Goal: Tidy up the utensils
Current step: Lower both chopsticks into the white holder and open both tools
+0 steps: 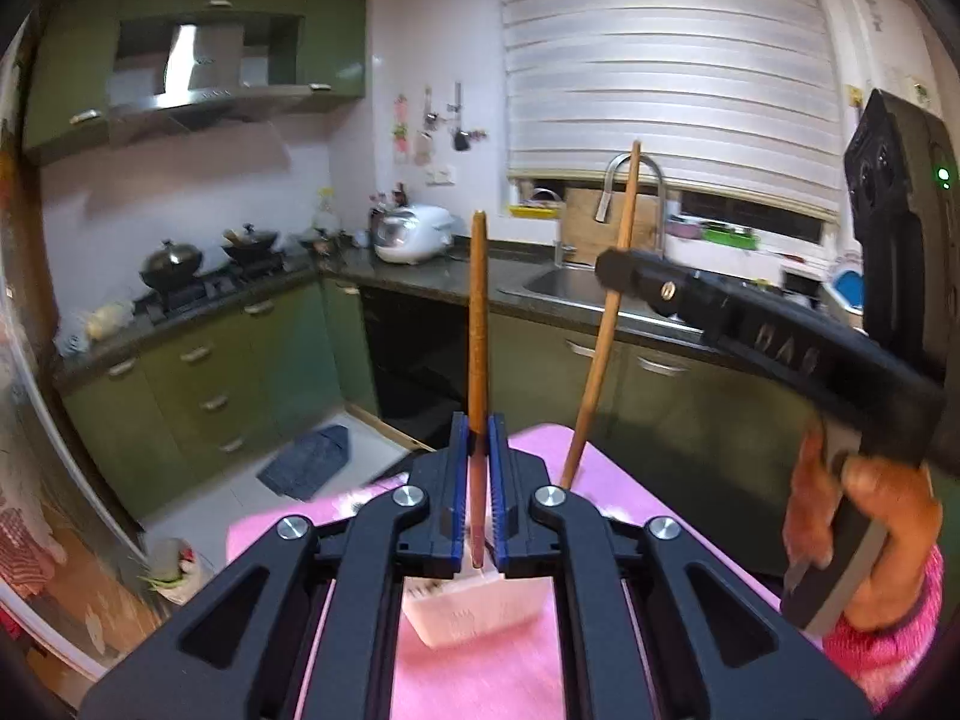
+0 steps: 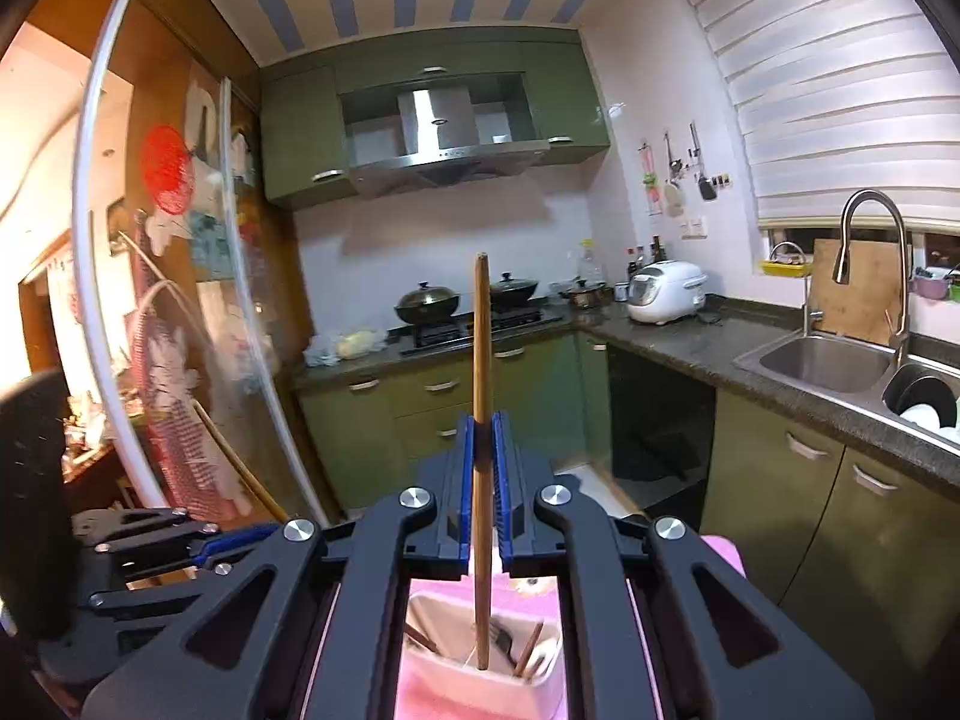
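My left gripper is shut on a brown wooden chopstick held upright, its lower tip over a white holder on the pink mat. My right gripper is shut on a second wooden chopstick, upright, with its lower end down inside the white utensil holder, which has several utensils in it. In the left wrist view the right gripper shows at the right, gripping its tilted chopstick. The left gripper shows at the lower left of the right wrist view.
Green cabinets and a dark counter run along the far wall with a stove and woks, a rice cooker, and a steel sink with a tall faucet. A glass door stands at left.
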Action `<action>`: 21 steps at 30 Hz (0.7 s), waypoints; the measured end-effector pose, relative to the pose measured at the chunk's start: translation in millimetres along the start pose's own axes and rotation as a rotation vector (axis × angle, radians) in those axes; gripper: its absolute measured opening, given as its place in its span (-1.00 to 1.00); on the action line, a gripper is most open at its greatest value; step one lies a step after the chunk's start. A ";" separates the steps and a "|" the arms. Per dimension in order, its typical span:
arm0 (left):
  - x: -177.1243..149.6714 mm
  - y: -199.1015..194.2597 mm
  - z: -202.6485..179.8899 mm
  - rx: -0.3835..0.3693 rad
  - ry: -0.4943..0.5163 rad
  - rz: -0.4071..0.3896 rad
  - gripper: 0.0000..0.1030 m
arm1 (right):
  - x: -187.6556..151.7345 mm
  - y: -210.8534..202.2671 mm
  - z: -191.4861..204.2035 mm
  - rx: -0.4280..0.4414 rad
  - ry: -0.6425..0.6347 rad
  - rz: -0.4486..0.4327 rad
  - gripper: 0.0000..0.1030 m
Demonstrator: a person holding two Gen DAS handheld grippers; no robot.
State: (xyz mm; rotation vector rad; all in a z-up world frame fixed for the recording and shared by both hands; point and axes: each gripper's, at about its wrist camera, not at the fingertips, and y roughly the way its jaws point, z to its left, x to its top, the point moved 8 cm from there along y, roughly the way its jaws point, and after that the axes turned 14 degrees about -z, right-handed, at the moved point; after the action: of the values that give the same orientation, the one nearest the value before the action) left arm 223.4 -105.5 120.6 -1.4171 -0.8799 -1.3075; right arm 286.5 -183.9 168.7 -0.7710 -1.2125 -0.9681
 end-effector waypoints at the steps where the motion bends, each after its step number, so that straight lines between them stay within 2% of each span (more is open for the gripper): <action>1: -0.7 4.7 1.3 0.011 0.000 -0.004 -0.87 | -6.2 11.1 0.6 -0.008 -0.008 0.008 -0.87; 8: -44.6 53.7 15.9 0.079 -0.011 0.076 -0.87 | -70.9 53.9 -3.9 -0.063 -0.044 0.084 -0.87; 13: -79.3 69.4 26.5 0.090 -0.028 0.127 -0.87 | -114.3 57.0 -6.6 -0.082 -0.060 0.099 -0.87; 16: -80.5 61.3 27.6 0.129 0.001 0.068 -0.87 | -137.9 57.2 -7.9 -0.094 -0.072 0.108 -0.87; 21: -79.7 52.2 27.7 0.121 -0.057 0.016 -0.86 | -154.3 49.2 -0.3 -0.118 -0.128 0.071 -0.87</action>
State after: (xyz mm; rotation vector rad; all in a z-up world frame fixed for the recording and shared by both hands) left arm 267.9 -84.2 34.5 -1.3694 -0.9674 -1.1873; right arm 320.9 -134.8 18.2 -0.9751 -1.2377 -0.9500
